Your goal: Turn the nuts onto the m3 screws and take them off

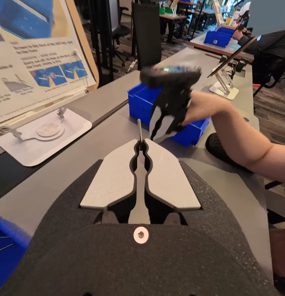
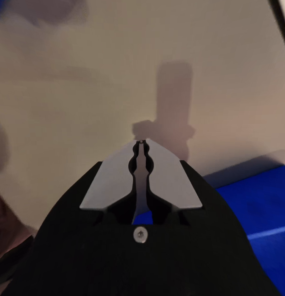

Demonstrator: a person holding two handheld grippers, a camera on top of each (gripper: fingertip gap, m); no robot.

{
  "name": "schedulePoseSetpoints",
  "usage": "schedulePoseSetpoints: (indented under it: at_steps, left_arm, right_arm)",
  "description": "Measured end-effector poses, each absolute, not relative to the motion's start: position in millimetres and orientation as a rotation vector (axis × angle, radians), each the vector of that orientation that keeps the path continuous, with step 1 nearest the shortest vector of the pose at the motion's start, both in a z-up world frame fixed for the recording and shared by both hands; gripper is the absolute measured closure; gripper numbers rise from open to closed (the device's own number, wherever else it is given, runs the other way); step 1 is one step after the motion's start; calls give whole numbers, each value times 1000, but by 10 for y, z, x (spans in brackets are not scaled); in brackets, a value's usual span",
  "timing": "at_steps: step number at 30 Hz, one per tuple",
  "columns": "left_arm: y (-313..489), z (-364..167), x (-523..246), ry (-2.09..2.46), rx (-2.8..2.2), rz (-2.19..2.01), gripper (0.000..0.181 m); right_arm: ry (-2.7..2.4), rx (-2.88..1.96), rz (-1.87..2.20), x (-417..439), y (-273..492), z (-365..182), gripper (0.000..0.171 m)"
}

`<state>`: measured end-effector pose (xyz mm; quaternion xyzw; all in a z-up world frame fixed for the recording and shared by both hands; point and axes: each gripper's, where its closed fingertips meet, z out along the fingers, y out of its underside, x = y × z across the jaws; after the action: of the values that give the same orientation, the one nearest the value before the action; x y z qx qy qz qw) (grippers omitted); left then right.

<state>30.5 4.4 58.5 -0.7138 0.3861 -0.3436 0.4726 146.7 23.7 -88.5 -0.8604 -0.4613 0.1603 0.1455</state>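
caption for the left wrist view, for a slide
Left gripper pinches an upright screw while the right gripper nears beside a blue bin.

Black grippers, 2 grey fingers [image 1: 116, 176] each

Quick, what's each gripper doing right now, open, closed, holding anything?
Left gripper: closed on the screw, which sticks out past its tips.
Right gripper: closed on a tiny nut at its tips.

Left wrist view looks level across the counter [image 1: 106, 102] toward its far edge; right wrist view faces close down onto it; both catch the blue bin [image 1: 138, 102].
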Motion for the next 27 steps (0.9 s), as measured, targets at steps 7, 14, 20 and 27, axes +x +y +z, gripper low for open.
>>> schedulePoseSetpoints:
  at_steps: [7,14,20,27]
  left_arm:
    - [-202,-48,927,1230,-1773,-776,178]
    - [-524,-402,1217,1445,-1784,-782,179]
    - [-630,-518,1216,1550,-1805,-699,178]
    - [-682,-589,1232,1612,-1789,-640,178]
  right_arm:
    - [-1535,-1879,799,1420,-384,174,165]
    - [-1683,-1672,772,1425,-653,299,165]
    - [-1822,-1690,652,1315,-645,2,165]
    - [-1935,-1715,568,1243,-659,-255,165]
